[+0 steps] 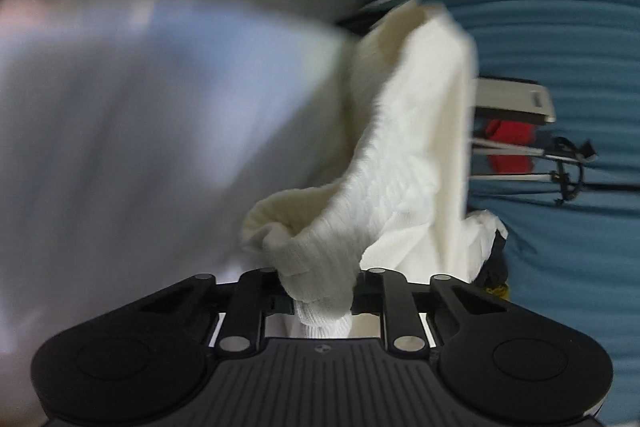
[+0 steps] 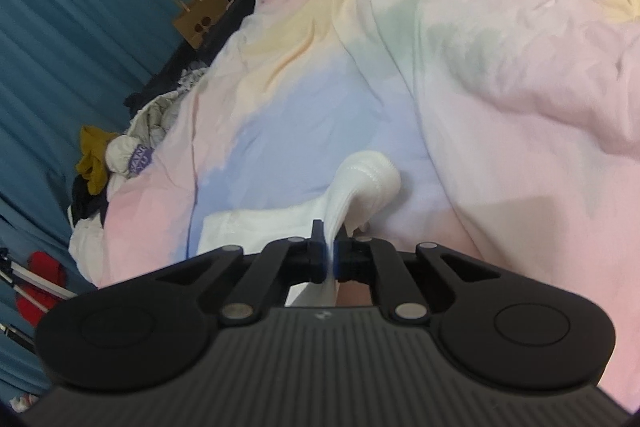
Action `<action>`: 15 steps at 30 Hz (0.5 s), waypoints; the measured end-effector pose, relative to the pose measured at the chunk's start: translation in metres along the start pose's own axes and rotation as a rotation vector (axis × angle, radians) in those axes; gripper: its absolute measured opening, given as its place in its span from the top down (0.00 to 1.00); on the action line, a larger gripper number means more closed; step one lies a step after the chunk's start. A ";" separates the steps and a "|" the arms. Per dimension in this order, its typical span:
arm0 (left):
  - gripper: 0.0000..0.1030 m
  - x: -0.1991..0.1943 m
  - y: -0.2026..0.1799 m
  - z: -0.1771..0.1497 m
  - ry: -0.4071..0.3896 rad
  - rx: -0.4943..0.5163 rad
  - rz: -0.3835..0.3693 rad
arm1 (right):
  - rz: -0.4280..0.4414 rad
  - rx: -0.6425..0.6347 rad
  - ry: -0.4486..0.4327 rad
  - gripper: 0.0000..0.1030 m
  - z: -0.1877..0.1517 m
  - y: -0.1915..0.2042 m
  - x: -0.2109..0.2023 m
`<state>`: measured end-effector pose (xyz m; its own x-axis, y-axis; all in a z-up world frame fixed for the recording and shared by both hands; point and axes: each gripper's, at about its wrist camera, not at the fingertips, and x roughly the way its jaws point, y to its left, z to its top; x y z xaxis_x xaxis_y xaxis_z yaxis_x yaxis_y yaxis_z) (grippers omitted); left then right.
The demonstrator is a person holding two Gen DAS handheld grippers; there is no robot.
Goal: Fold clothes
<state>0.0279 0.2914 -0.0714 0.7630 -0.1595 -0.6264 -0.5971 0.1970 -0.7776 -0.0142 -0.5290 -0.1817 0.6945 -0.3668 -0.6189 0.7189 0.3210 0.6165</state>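
Left gripper clamps the white knit garment's ribbed edge; right gripper pinches another bunched part near you, over the pastel duvet. You've probably got two holds to spread it.

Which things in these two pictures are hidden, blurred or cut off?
- Left wrist view: the pastel bedding is smeared by motion blur.
- Left wrist view: the white knit garment hides what lies behind it.
- Right wrist view: the white garment runs under the right gripper, so its shape is unclear.
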 end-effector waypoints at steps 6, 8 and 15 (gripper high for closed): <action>0.86 -0.085 -0.022 0.017 -0.089 0.190 -0.019 | 0.026 -0.012 -0.078 0.95 0.004 0.004 -0.020; 0.86 -0.112 -0.011 0.020 -0.071 0.220 0.001 | 0.016 -0.040 -0.109 0.95 0.002 0.011 -0.027; 0.87 -0.148 0.035 0.081 -0.047 0.166 0.064 | -0.003 0.026 -0.013 0.94 -0.010 0.021 -0.002</action>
<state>-0.0855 0.3998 -0.0013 0.7376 -0.0970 -0.6682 -0.5989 0.3631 -0.7138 0.0001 -0.5125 -0.1729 0.6917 -0.3793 -0.6146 0.7201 0.2974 0.6269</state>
